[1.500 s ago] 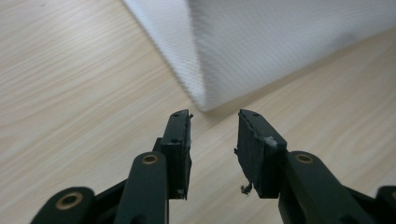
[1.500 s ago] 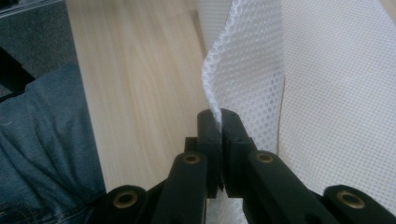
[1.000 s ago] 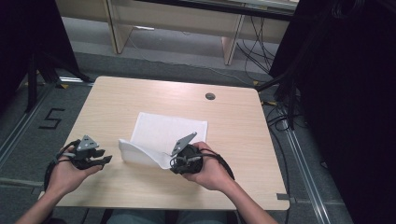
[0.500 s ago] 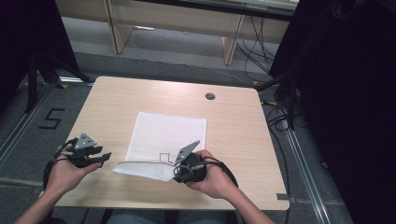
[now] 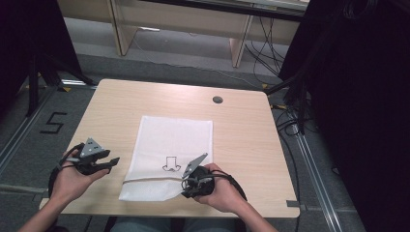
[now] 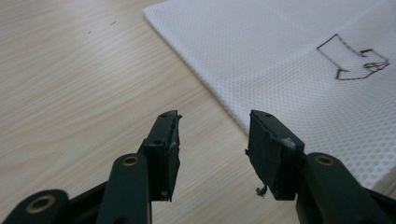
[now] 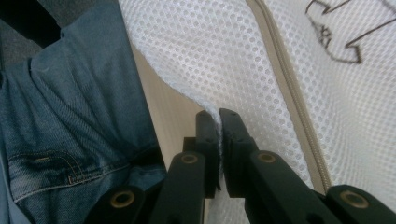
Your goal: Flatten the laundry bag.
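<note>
Nearest the person, the right gripper (image 5: pixel 187 187) sits at the front edge of the table, its jaws pressed together on the near hem of a white mesh bag (image 5: pixel 169 154). In the right gripper view the two black jaws meet with a fold of the netting pinched between them (image 7: pixel 218 122), and beyond the table's edge the person's blue jeans (image 7: pixel 70 102) show below. Gripping at the very border like this looks meant to keep one corner under control while the rest of the bag lies on the wood.

The bag's near end is a little lifted and curled at that pinch; a beige zipper line (image 5: pixel 152 178) runs across it just beyond the hem, and past that an arrow drawn in dark outline (image 5: pixel 170 164) marks the fabric. The remainder lies flat and roughly square to the table, reaching toward its middle.

To the left, the left gripper (image 5: pixel 112 162) is held just beside the bag's left edge without touching it. Its jaws stand apart with nothing between them (image 6: pixel 212 135), pointed toward the mesh border (image 6: pixel 224 107), which I judge a ready posture for taking the opposite side.

Farther off, the wooden table (image 5: pixel 121 106) is bare except for a round cable grommet (image 5: pixel 217 99) near the far edge
</note>
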The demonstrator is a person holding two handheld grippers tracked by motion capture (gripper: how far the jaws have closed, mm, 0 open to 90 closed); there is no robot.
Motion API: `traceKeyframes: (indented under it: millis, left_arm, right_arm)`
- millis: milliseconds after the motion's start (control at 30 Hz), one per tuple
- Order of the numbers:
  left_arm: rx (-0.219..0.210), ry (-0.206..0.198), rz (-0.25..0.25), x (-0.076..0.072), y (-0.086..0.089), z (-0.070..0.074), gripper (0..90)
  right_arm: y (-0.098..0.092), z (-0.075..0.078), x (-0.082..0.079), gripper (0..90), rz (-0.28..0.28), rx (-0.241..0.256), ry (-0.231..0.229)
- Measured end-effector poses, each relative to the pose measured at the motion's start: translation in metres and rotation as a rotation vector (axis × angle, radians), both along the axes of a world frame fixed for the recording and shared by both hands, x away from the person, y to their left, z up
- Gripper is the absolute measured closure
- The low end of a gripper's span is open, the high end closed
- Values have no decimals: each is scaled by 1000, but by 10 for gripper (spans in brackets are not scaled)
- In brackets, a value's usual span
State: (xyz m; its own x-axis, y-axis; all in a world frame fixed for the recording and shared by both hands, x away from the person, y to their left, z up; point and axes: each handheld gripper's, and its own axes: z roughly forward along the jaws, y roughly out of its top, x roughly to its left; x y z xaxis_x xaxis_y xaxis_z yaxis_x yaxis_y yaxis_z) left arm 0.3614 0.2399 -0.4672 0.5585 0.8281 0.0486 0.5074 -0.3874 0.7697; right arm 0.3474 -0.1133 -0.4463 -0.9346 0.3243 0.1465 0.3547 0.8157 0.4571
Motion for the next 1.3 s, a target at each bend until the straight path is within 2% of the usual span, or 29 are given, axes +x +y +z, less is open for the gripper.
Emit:
traceKeyframes:
  millis: [33,67,133,167,233,300,333,367,400,433,500,533,567,633,700,800,833,867,933,967,1000,1067,1100,1133,1233,1267,1300]
  left_arm:
    - [20,3,-22,0,-1,1,524]
    - [-31,-5,-10,-1,-8,-1,523]
    - [-12,-2,-59,-2,-13,0,522]
    - [-43,4,-56,-3,-19,-2,521]
    - [-42,-2,-76,-3,-25,-4,521]
    - [-33,8,-97,-3,-30,-5,521]
    - [-43,11,-110,-4,-34,-6,521]
    - [-28,8,-121,-3,-35,-6,521]
    - [-32,23,-120,-4,-37,-6,521]
    - [-28,20,-133,-4,-39,-7,520]
    - [-29,22,-142,-4,-43,-8,518]
    - [-29,22,-142,-4,-43,-8,518]
    - [-19,25,-165,-4,-46,-9,517]
    - [-35,39,-162,-5,-50,-10,516]
    - [-16,41,-179,-5,-51,-11,514]
    - [-20,53,-187,-5,-54,-13,514]
    - [-4,46,-199,-5,-53,-13,513]
    - [7,56,-215,-5,-52,-12,512]
    - [-16,57,-208,-6,-54,-13,511]
    - [-11,61,-206,-6,-54,-14,511]
    - [-17,76,-225,-7,-54,-14,510]
    - [-47,92,-221,-9,-58,-16,517]
    - [-51,98,-228,-10,-59,-16,520]
    - [-55,104,-237,-11,-61,-16,523]
    - [-65,135,-274,-13,-66,-17,560]
    - [-64,147,-288,-15,-68,-17,585]
    - [-53,163,-308,-17,-71,-17,619]
  right_arm:
    - [0,-2,-1,875,-7,-5,7]
    - [0,-5,-1,874,-2,-8,10]
    - [0,-9,-2,872,-3,-21,23]
    - [1,-11,-3,872,-9,-27,28]
    - [2,-14,-3,871,-8,-34,34]
    - [2,-16,-3,871,-20,-33,39]
    - [2,-17,-3,871,-18,-34,39]
    - [3,-17,-4,871,-26,-39,44]
    - [2,-18,-3,871,-20,-39,45]
    - [3,-20,-2,871,-7,-35,42]
    - [3,-22,-4,870,-37,-43,53]
    - [3,-23,-3,869,-23,-46,60]
    - [3,-24,-4,868,-34,-50,62]
    - [4,-27,-4,864,-53,-58,67]
    - [4,-29,-4,857,-48,-64,70]
    - [3,-31,-3,799,-44,-73,65]
    - [2,-32,-2,772,-33,-83,50]
    - [1,-31,-2,749,-36,-79,45]
    - [1,-28,-6,685,-68,-56,68]
    - [0,-26,-7,668,-63,-50,64]
    - [-2,-24,-8,654,-56,-38,67]
    - [-6,-17,-11,626,-56,-18,71]
    - [-9,-14,-11,615,-55,-8,53]
    - [-11,-10,-12,606,-61,-4,55]
    - [-21,-1,-12,621,-98,10,42]
    - [-25,0,-9,644,-109,18,29]
    - [-29,2,-6,682,-130,15,35]
